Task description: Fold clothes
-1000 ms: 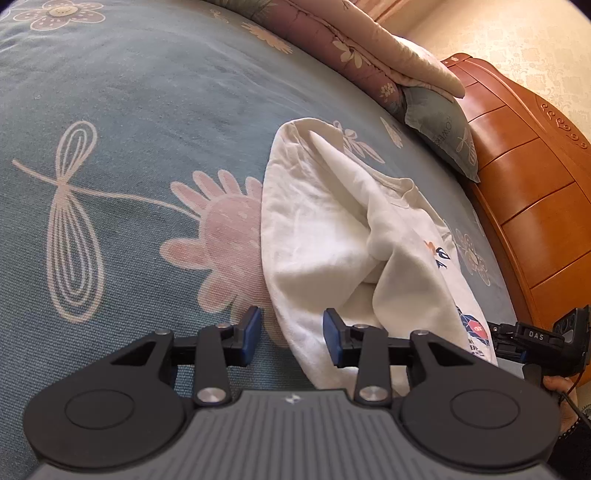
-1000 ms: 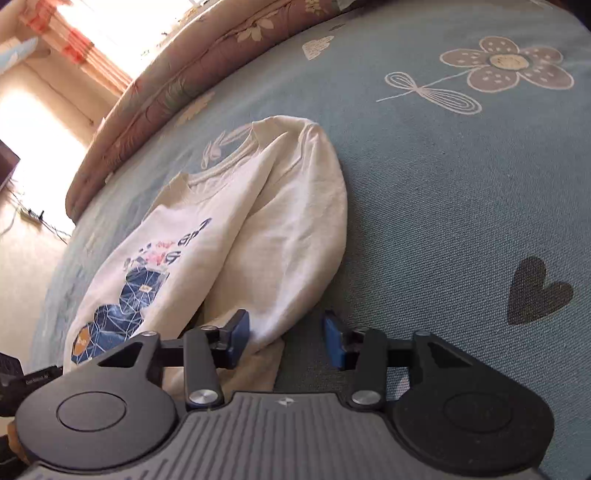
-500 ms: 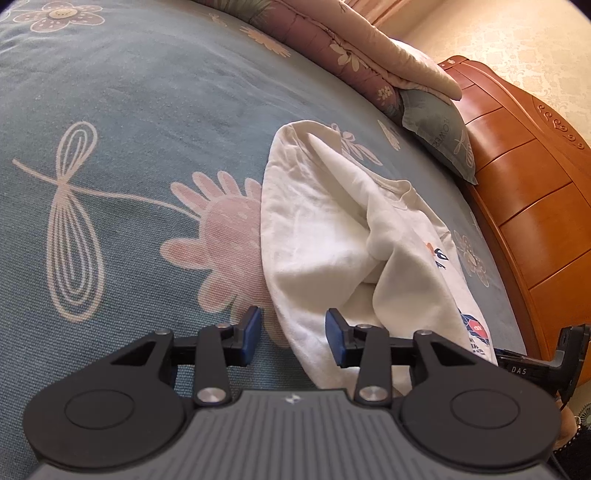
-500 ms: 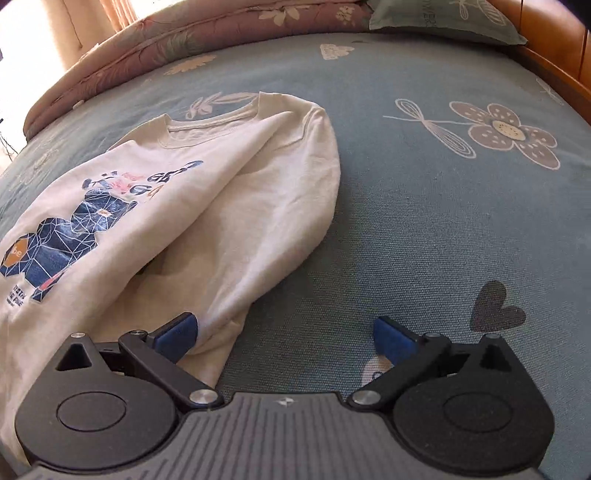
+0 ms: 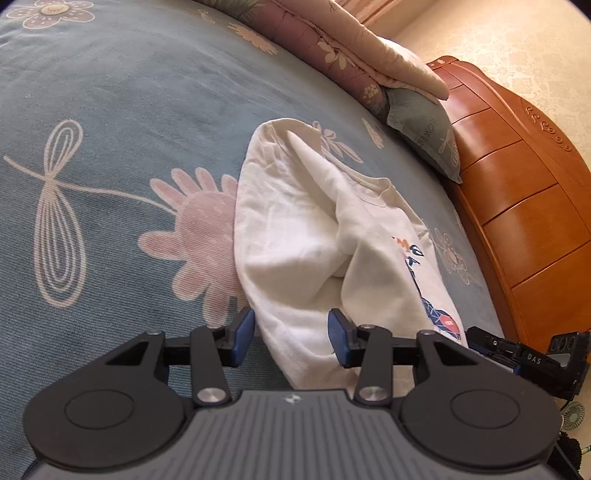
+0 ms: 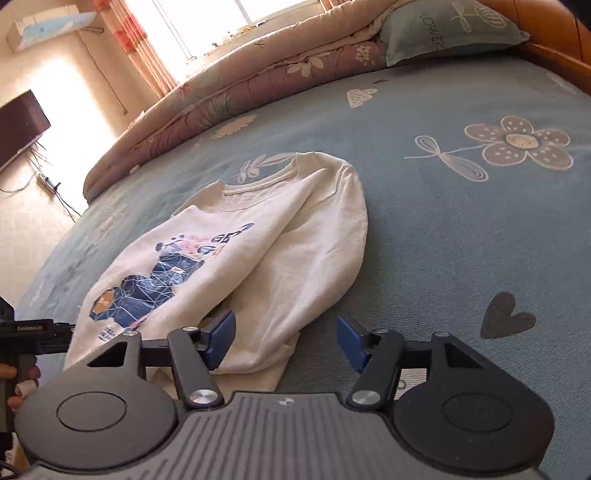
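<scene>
Right gripper (image 6: 286, 341) narrower than before.

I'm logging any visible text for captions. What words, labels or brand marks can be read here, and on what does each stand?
"FLOWERS" on the grey-green pillow.
"DAS" on the black right tool, seen from the left wrist.
"GenRobot.AI", roughly, on the black left tool, seen from the right wrist; small, so uncertain.
Lettering above the blue graphic on the cream sweatshirt: creased, not readable.
Small print below that graphic: too small.
</scene>
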`<state>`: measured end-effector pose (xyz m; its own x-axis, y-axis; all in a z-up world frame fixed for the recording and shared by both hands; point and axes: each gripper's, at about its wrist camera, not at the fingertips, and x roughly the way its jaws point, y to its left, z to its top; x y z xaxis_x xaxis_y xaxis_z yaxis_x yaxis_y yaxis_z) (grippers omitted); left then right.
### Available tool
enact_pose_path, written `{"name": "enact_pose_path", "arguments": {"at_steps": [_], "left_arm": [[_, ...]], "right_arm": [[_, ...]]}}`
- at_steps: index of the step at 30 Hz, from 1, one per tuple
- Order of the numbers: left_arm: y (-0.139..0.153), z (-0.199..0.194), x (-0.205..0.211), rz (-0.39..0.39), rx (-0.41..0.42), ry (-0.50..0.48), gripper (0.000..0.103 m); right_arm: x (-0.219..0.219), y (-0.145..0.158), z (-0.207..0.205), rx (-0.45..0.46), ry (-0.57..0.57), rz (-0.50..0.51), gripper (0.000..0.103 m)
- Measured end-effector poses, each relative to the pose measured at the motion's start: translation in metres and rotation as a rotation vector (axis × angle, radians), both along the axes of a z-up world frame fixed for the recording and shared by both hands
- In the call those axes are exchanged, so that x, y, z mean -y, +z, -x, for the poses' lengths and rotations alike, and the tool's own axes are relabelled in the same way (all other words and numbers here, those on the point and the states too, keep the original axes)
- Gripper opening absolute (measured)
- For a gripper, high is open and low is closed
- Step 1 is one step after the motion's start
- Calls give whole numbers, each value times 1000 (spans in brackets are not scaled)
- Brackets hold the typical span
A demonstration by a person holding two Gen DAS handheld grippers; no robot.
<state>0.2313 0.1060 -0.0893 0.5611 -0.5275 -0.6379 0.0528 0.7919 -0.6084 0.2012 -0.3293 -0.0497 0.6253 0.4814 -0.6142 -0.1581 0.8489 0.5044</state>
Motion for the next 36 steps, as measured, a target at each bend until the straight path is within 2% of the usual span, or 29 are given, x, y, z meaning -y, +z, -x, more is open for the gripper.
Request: {"name": "enact_pose_path", "arguments": {"at_steps": [2, 4, 8, 10, 11, 12, 13, 15, 19, 23, 29, 30, 33, 34, 36], "left_arm": [[-4, 2, 3, -4, -7, 0, 42], [-10, 3, 2, 14, -17, 18, 42], [-20, 1, -2, 73, -30, 65, 40], [-22, -1, -2, 92, -28, 88, 39], [-21, -2, 0, 73, -22, 103, 25], [-19, -3, 2, 43, -13, 113, 15], [-17, -3, 5, 10, -2, 117, 3], [-9, -4, 6, -20, 32, 124, 1], [12, -12, -8, -76, 88, 141, 0], [31, -27, -24, -176, 119, 164, 0], [38, -37, -28, -197, 108, 138, 0], [37, -35, -24, -194, 107, 118, 0], [30, -24, -9, -205, 100, 65, 12], [28, -20, -4, -217, 99, 55, 20], [27, -9, 3, -235, 108, 37, 29]], "right_arm": [[6, -13, -2, -43, -10, -119, 50], [11, -26, -5, -82, -23, -223, 49], [11, -51, -13, -131, -74, -339, 47], [10, -59, -16, -136, -100, -383, 39], [10, -60, -17, -133, -109, -392, 22], [10, -60, -18, -127, -115, -395, 17], [10, -60, -18, -121, -121, -398, 17], [12, -58, -20, -106, -131, -386, 17], [24, -39, -23, -61, -142, -286, 16], [46, -18, -30, -14, -186, -180, 12], [91, 1, -40, -4, -326, -43, 12], [96, 3, -37, -2, -328, -49, 14], [104, 4, -21, 5, -282, -107, 18], [100, 5, -14, 4, -259, -105, 20], [90, 4, 5, 7, -218, -104, 37]]}}
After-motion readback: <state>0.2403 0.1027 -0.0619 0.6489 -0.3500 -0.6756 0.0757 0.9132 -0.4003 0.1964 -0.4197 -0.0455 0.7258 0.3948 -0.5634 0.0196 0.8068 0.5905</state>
